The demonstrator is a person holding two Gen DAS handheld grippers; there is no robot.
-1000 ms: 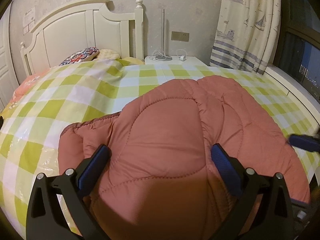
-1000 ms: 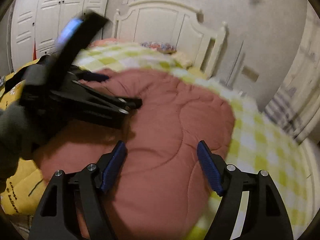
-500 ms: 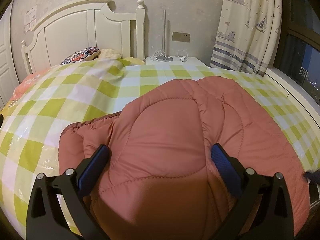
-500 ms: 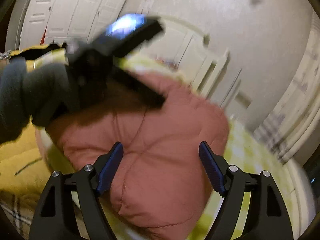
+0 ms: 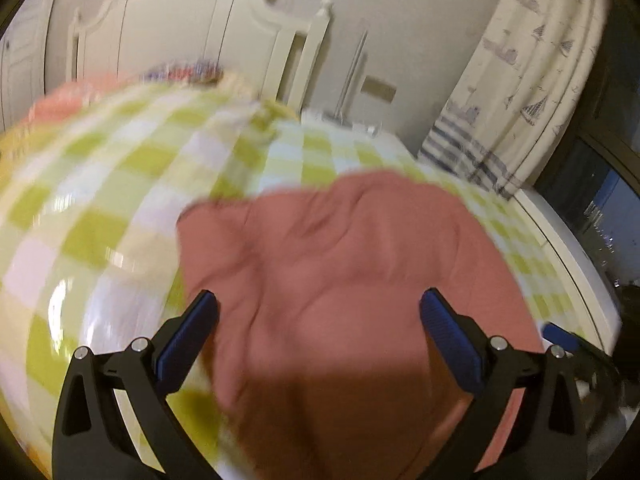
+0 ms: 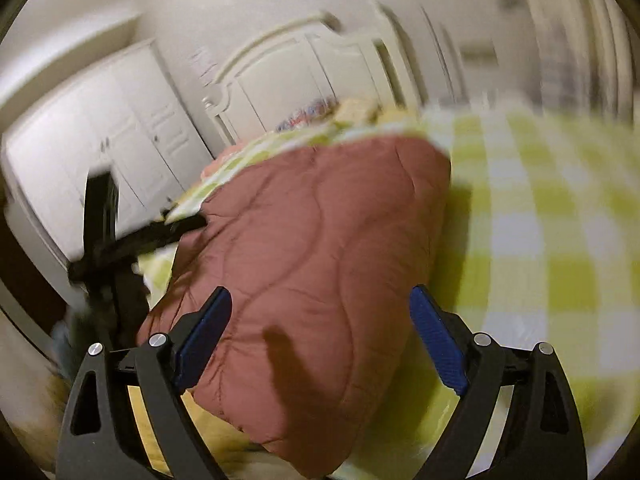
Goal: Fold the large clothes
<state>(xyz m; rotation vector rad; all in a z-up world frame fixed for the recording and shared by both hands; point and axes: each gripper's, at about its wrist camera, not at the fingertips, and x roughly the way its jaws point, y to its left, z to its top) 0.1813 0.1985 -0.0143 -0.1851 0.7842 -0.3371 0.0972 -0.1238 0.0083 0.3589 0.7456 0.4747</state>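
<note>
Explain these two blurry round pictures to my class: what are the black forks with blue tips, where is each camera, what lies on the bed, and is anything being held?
There is no robot here. A person holds a hand-operated clamp in each hand, and each clamp carries a wide-angle camera looking forward along its two fingers. One picture comes from the left gripper, the other from the right gripper. The black forks are their jaws, lined with blue pads; both stand wide open, holding nothing. On the green-and-white checked bedspread lies a padded, quilted reddish-pink garment, bundled up. In the right view, the dark shape at the left is the other gripper. Behind stand a white wooden headboard and a sailboat-print curtain. The blur means the cameras are moving.
</note>
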